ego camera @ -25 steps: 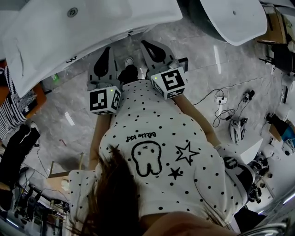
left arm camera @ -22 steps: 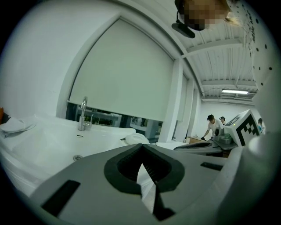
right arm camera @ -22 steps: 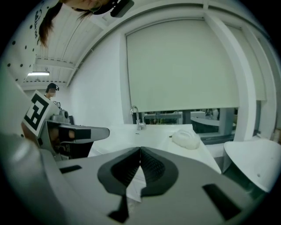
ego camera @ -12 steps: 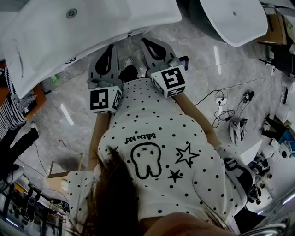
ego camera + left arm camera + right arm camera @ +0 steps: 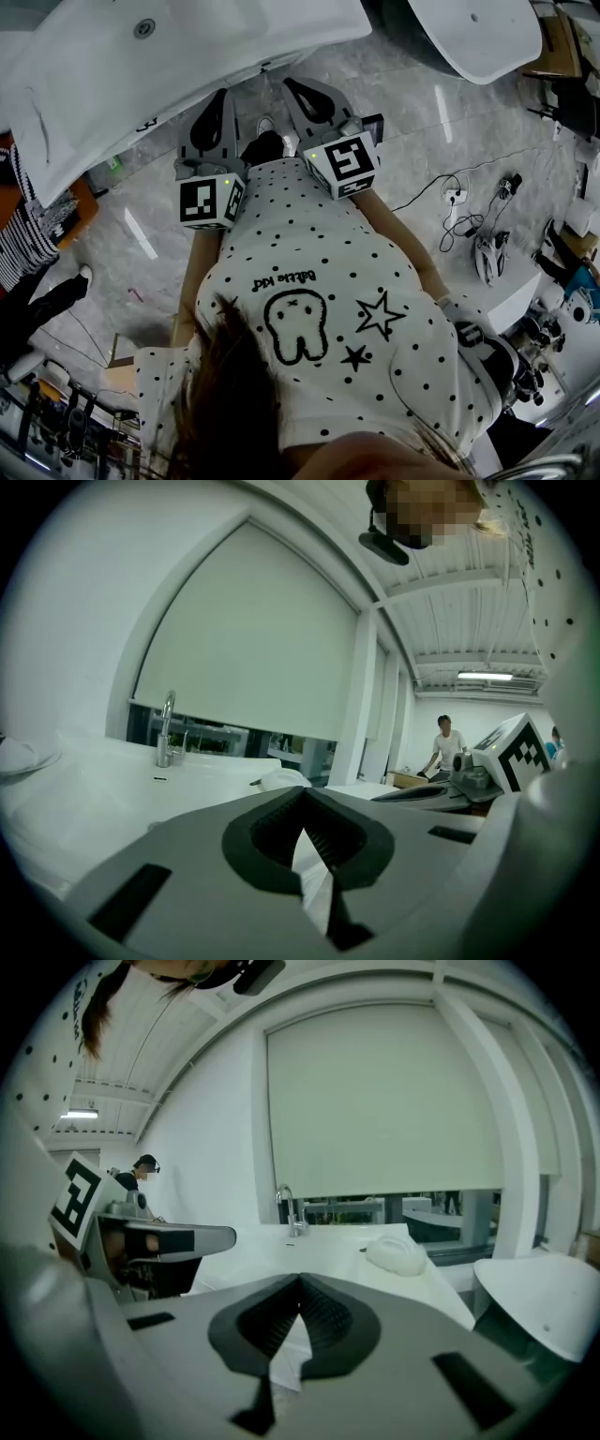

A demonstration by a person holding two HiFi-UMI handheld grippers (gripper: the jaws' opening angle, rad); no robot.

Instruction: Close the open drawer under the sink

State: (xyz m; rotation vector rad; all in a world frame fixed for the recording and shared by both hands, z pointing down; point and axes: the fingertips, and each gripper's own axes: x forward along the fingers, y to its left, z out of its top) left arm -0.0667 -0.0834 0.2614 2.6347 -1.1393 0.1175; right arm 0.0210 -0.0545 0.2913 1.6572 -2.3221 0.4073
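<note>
Hovering clenched and empty by the sink's front edge, left gripper and right gripper may strike it, drawer unseen.

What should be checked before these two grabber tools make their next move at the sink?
1. Jaws of the left gripper shut, nothing between them: ok.
2. Jaws of the right gripper shut, nothing between them: ok.
3. Both grippers side by side, pointing toward the sink: ok.
4. Open drawer in sight: not ok, no view shows it.
5. Jaws touching the drawer: cannot tell.
</note>
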